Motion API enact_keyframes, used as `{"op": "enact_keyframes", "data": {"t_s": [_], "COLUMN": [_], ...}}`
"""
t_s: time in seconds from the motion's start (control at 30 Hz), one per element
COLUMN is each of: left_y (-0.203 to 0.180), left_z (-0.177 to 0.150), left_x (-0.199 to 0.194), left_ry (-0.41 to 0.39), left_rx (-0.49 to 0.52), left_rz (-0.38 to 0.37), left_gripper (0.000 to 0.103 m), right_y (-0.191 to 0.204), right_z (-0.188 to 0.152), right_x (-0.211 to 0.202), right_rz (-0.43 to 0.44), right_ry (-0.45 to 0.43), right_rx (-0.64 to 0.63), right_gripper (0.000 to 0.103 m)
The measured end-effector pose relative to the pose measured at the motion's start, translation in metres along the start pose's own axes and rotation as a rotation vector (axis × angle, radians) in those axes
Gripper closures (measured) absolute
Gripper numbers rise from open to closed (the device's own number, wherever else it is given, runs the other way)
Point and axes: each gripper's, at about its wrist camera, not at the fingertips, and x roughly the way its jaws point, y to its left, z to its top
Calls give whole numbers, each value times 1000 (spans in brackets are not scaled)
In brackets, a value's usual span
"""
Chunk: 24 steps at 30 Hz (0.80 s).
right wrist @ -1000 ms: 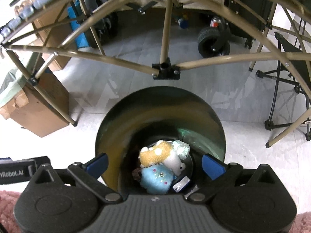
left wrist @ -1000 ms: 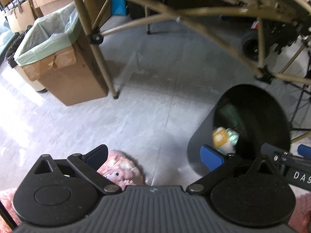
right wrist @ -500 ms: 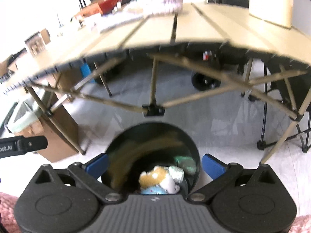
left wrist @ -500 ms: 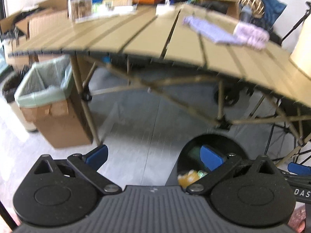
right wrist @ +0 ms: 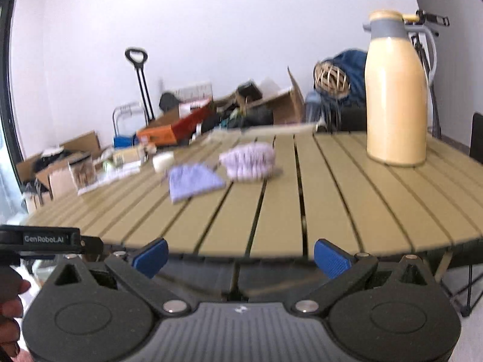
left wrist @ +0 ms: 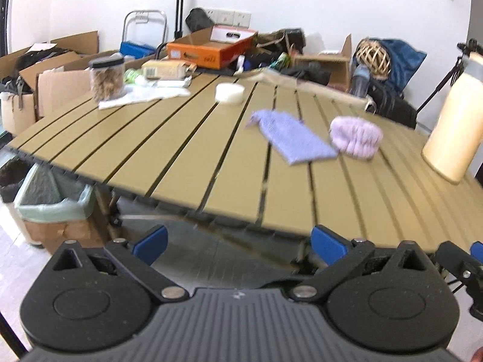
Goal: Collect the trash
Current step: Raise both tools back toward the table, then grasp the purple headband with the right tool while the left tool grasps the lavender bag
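White "GenRobot.AI" lettering marks the left gripper (right wrist: 51,238).

Each gripper, left (left wrist: 240,244) and right (right wrist: 240,256), has a black ribbed body, two round hubs, silver screws and blue finger pads (right wrist: 151,256); white "GenRobot.AI" lettering marks the left one.

One slatted table (left wrist: 211,163), one purple cloth (left wrist: 291,137), one lilac scrunchie-like bundle (left wrist: 355,137), one cream thermos (right wrist: 395,90), one clear jar (left wrist: 107,77).

Near half of table (left wrist: 193,163) bare; cloth (left wrist: 291,138), puff (left wrist: 356,137), flask (right wrist: 395,90) block far side
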Motion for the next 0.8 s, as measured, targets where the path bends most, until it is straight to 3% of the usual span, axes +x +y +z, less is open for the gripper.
{"op": "enact_keyframes", "data": {"t_s": [0.2,0.47,0.67,0.8], "left_y": [-12,-12,-9,-8], "left_z": [34,81,107,124], "left_x": [15,60,94,115], "left_ry": [-31,-42,-21,-5], "left_rx": [-28,-67,-96,-108], "left_rz": [-2,42,69,88], "left_gripper": [0,0,0,0], "right_y": [4,5,6,11], "right_z": [34,72,89,97], "right_x": [31,93,145,187], "right_rz": [-21,-54,-54,-73], "right_ry": [-77,-112,-76,-7], "right_rx": [-33,-48,-38,-53], "right_gripper": [0,0,0,0]}}
